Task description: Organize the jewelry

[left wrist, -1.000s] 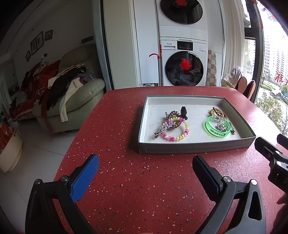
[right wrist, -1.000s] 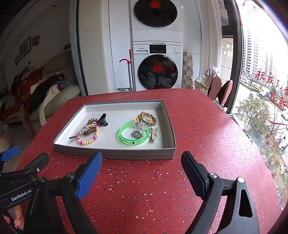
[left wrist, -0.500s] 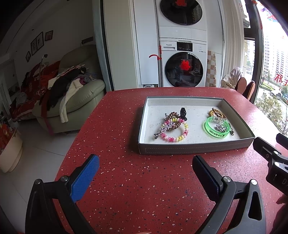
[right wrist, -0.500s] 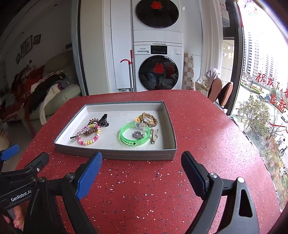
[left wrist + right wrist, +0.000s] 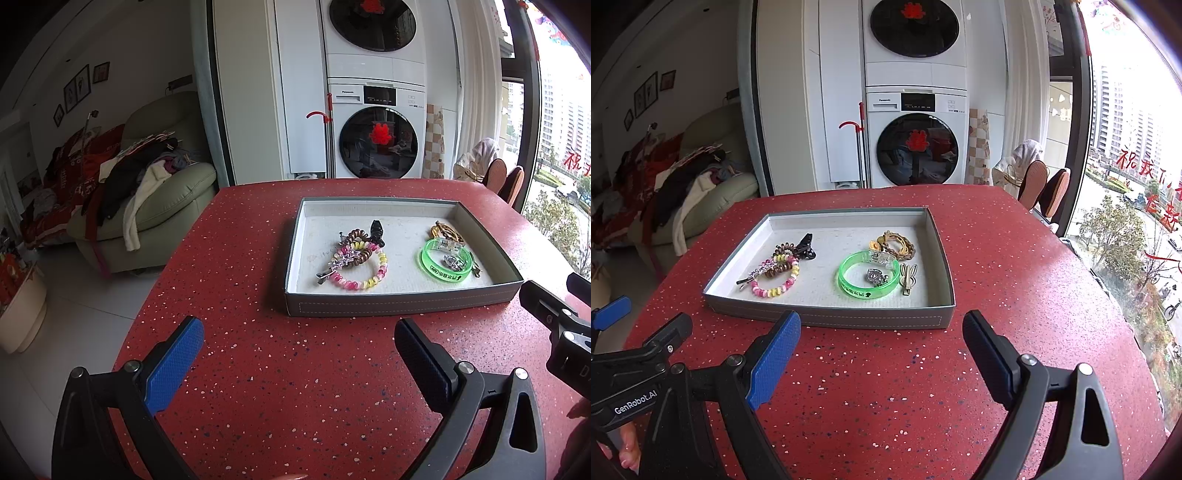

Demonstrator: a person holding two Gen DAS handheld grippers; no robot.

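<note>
On the red worktop [image 5: 886,387] sits the grey tray [image 5: 827,318], all the jewelry inside: beaded bracelet [image 5: 775,284] left, green bangle [image 5: 868,280] and gold chain [image 5: 897,243] right. Both claws, left [image 5: 299,347] and right [image 5: 881,343], gape wide, holding nothing, and in the last second have crept barely closer. Sorted already, or about to be? Can't call it.
</note>
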